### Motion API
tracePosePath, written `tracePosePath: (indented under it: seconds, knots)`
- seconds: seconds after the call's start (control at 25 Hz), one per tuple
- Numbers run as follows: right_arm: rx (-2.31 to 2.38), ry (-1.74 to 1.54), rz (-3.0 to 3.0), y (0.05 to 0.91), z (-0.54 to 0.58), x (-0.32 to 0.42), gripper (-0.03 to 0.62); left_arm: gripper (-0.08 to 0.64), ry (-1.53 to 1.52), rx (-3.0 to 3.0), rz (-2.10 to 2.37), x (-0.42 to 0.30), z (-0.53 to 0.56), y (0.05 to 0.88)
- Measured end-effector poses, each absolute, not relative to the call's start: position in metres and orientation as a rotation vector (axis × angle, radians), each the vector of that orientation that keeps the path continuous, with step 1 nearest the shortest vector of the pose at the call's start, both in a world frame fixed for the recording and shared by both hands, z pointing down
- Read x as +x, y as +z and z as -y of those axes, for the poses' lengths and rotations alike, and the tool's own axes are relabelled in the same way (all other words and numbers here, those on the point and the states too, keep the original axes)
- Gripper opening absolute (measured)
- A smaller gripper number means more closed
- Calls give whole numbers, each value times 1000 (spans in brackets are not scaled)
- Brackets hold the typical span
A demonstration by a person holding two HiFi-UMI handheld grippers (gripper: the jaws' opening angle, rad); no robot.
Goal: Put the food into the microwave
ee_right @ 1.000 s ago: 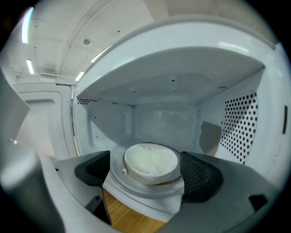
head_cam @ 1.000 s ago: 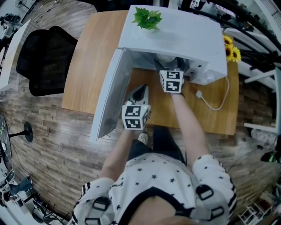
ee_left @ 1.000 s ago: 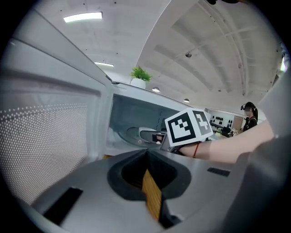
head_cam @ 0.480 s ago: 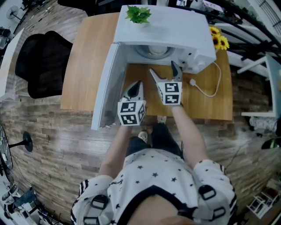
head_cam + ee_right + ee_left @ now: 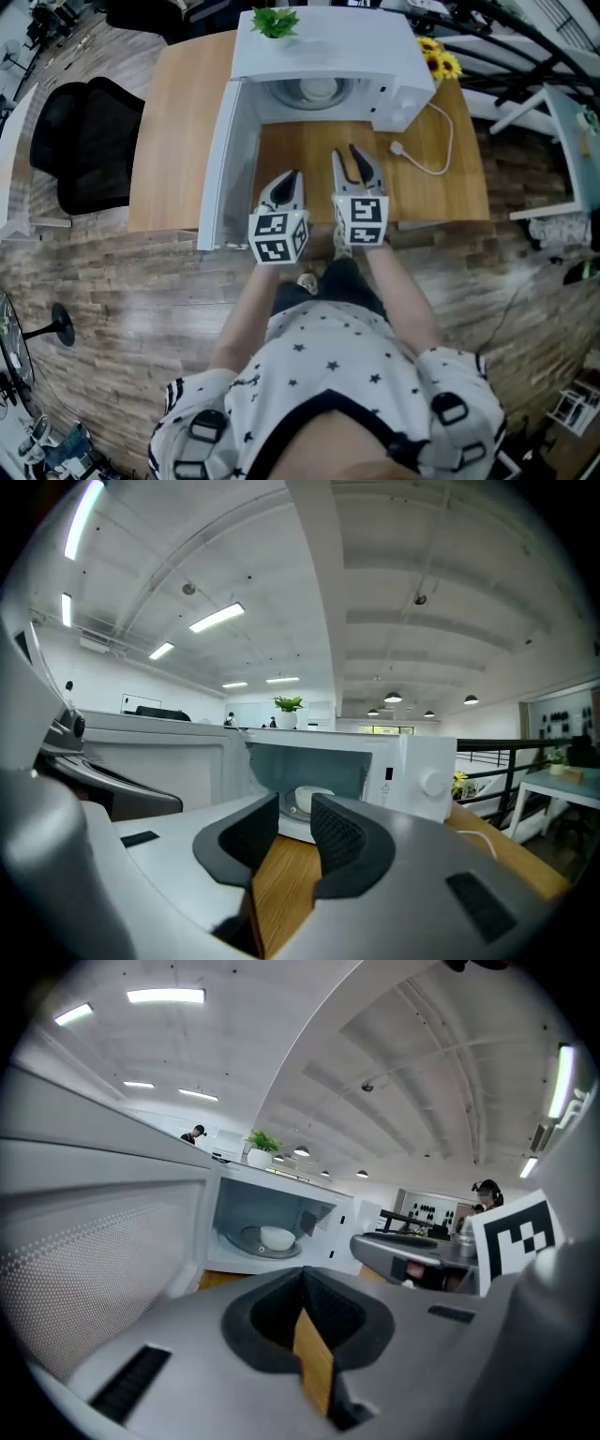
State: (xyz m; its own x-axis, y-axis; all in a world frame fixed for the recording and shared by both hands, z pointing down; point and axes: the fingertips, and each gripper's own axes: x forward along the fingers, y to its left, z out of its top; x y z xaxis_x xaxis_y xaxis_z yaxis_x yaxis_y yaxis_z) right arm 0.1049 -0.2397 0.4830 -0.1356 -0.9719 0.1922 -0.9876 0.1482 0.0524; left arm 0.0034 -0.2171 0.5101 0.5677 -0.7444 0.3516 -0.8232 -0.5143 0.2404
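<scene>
A white bowl of food point(image 5: 317, 89) sits on the turntable inside the white microwave point(image 5: 328, 42), whose door point(image 5: 217, 159) hangs open to the left. Both grippers hover over the wooden table point(image 5: 178, 122) in front of the opening, apart from the bowl. My left gripper point(image 5: 292, 175) is shut with nothing in it. My right gripper point(image 5: 345, 155) still shows a gap and its jaws are closing on nothing. The bowl point(image 5: 276, 1237) lies far beyond the left gripper point(image 5: 302, 1277) in the left gripper view. From the right gripper point(image 5: 293, 808), the bowl point(image 5: 309, 797) shows straight ahead.
A green plant point(image 5: 274, 21) stands on top of the microwave, and yellow flowers point(image 5: 436, 61) are beside its right end. A white cable with a plug point(image 5: 427, 155) lies on the table at the right. A black chair point(image 5: 80, 141) stands left of the table.
Both grippers have drawn back from the microwave toward the person. The right one has come out of the cavity and narrowed its jaws. The bowl has stayed on the turntable.
</scene>
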Motion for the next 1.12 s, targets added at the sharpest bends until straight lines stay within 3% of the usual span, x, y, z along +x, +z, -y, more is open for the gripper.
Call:
tracePosePath:
  seconds: [0.2, 0.32, 1.12]
  knots:
    - [2013, 181, 2225, 471, 193, 110, 29, 6, 267, 2452, 1213, 6, 191, 503]
    - [2030, 207, 2211, 474, 167, 113, 11, 6, 264, 2470, 1174, 7, 175, 503]
    - [2039, 261, 2229, 484, 71, 104, 6, 6, 332, 2627, 1045, -4, 107, 495]
